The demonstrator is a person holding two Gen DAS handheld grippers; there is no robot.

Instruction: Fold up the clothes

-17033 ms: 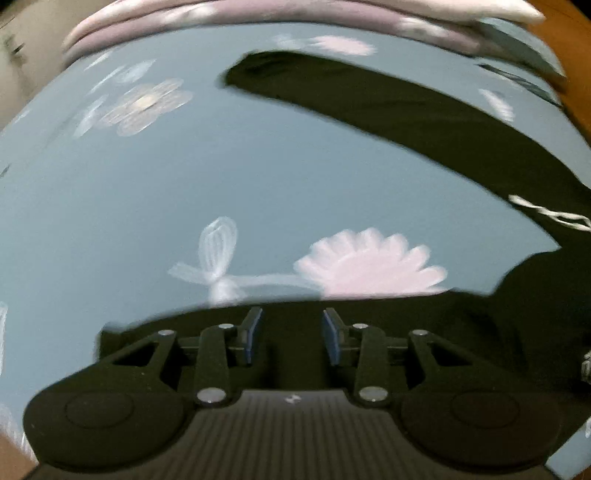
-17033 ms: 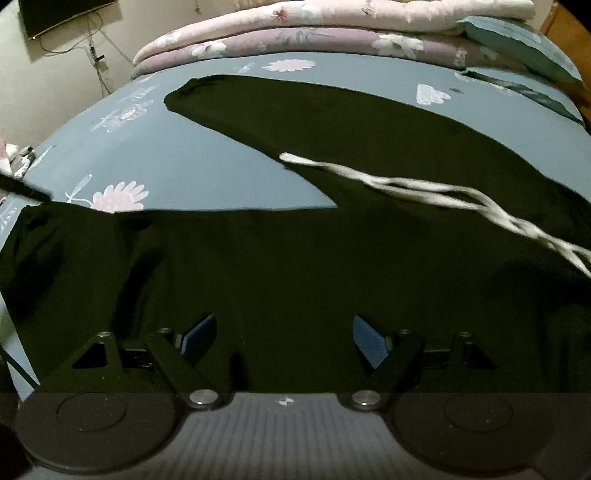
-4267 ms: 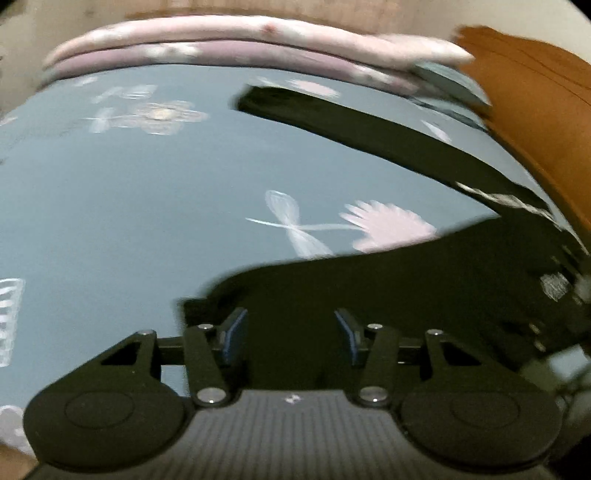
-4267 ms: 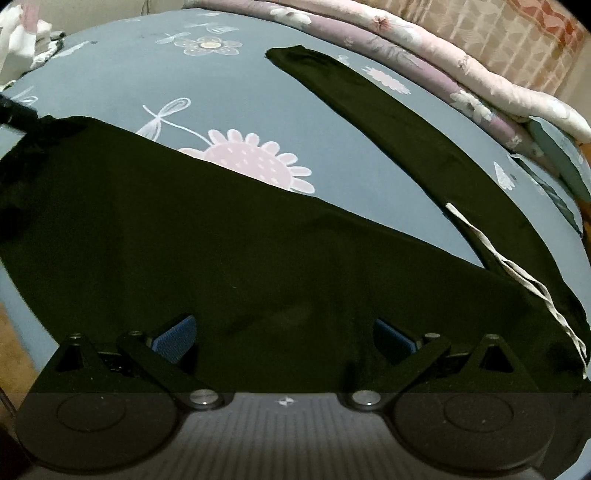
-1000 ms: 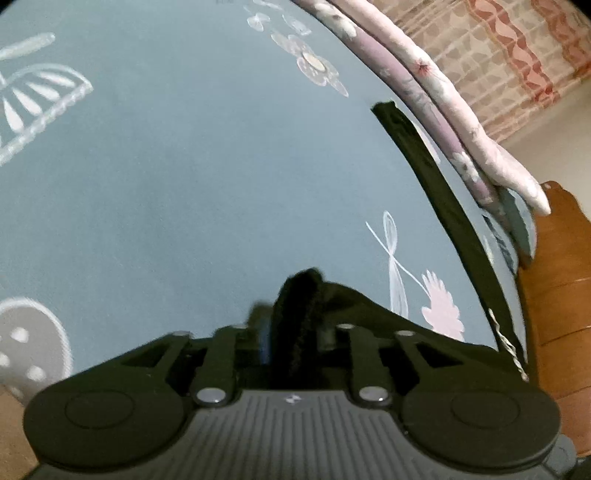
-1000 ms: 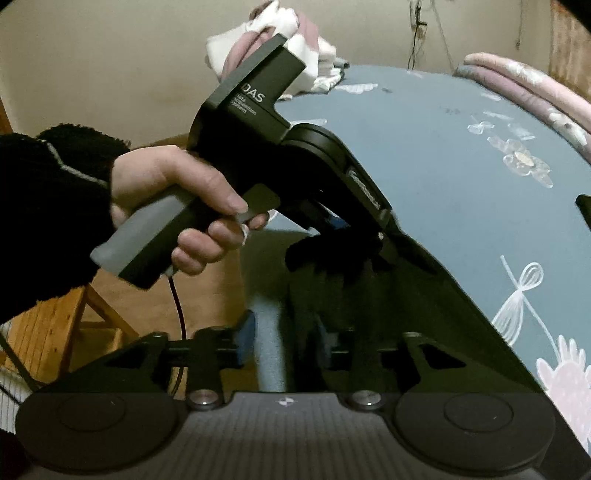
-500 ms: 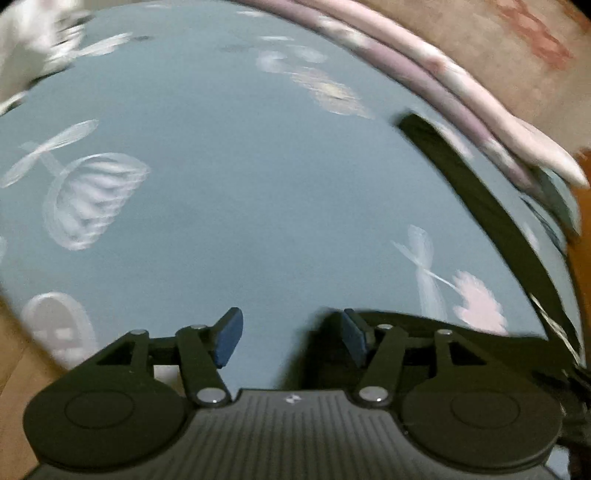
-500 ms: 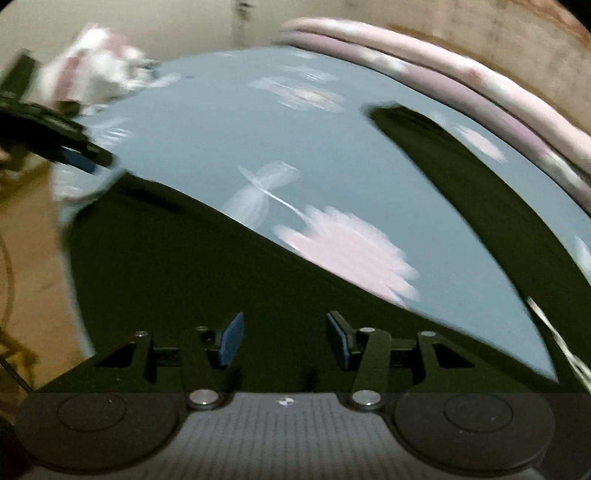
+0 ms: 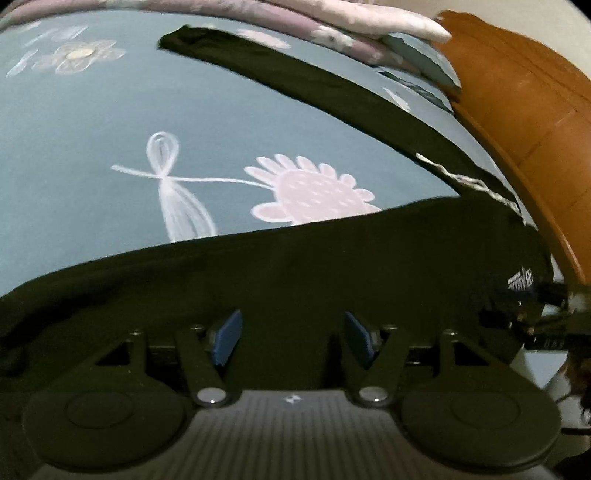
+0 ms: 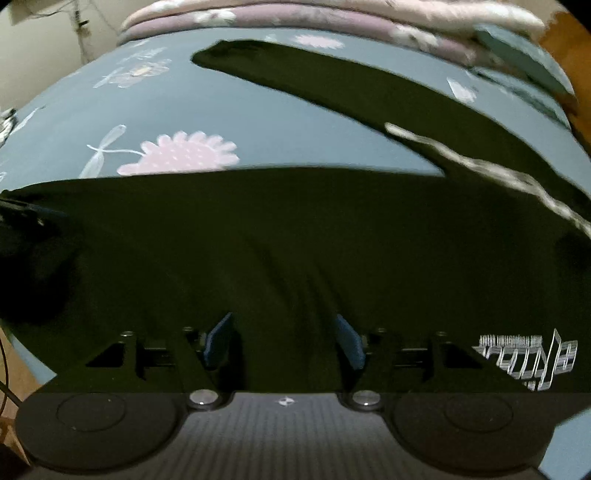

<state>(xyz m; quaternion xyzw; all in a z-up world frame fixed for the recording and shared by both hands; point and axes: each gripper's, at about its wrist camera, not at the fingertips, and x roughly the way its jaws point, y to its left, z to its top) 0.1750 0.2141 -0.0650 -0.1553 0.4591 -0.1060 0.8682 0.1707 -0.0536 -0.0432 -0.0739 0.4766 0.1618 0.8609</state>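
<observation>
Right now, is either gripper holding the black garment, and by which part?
Nothing is held. The left gripper and right gripper have just been opening; both stand open above the black garment, pads clear.

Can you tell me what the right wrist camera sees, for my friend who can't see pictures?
A black fabric garment with a white braided drawstring and white lettering lies spread on a blue flowered bedsheet. The right hand-held gripper hovers over it, blue pads apart, gripping nothing. Folded pink quilts lie behind.
</observation>
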